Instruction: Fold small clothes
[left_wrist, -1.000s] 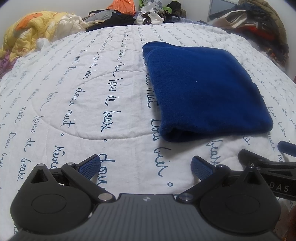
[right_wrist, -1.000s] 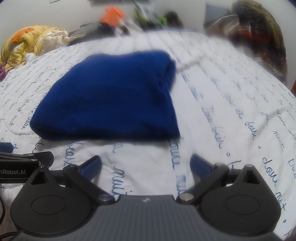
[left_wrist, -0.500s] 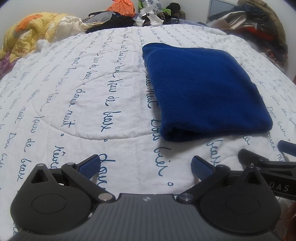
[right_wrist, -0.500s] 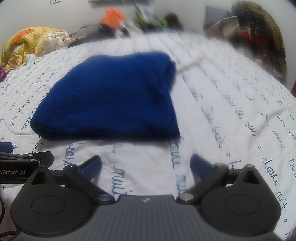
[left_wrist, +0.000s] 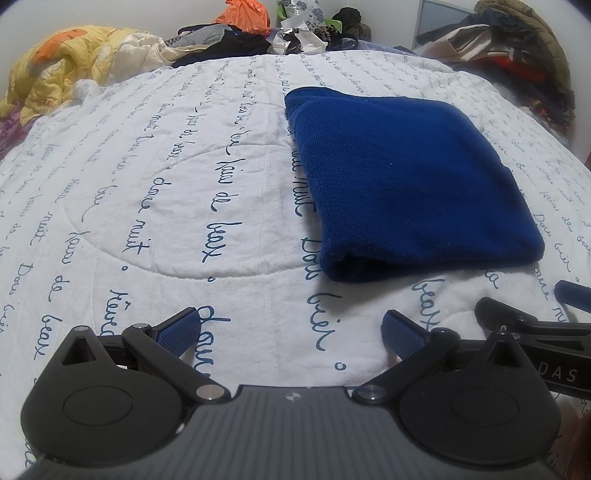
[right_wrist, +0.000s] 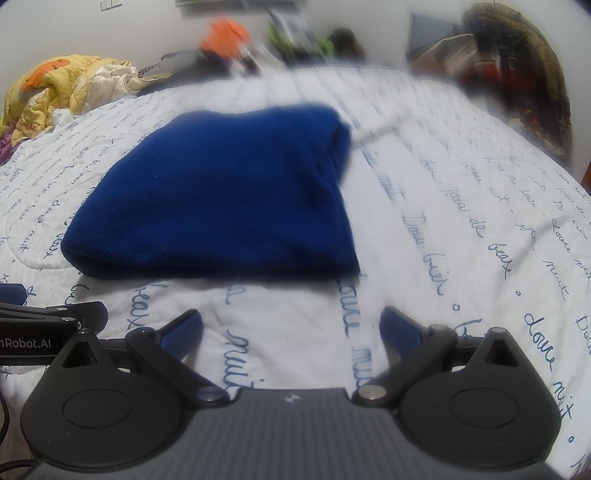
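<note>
A dark blue garment (left_wrist: 406, 177) lies folded into a flat rectangle on the white quilt with blue handwriting (left_wrist: 166, 192). In the right wrist view the garment (right_wrist: 221, 195) sits ahead and left of centre. My left gripper (left_wrist: 290, 328) is open and empty, low over the quilt, short of the garment's near left corner. My right gripper (right_wrist: 291, 326) is open and empty, just short of the garment's near edge. Each gripper shows at the edge of the other's view: the right one (left_wrist: 535, 317) and the left one (right_wrist: 44, 314).
A crumpled yellow and orange blanket (left_wrist: 70, 62) lies at the far left. A heap of clothes with an orange bag (left_wrist: 243, 14) lines the far edge. Dark jackets (left_wrist: 517, 48) pile up at the far right.
Both grippers have drawn back slightly toward me; the garment looks a little further away. It lies unmoved, and both grippers stay open.
</note>
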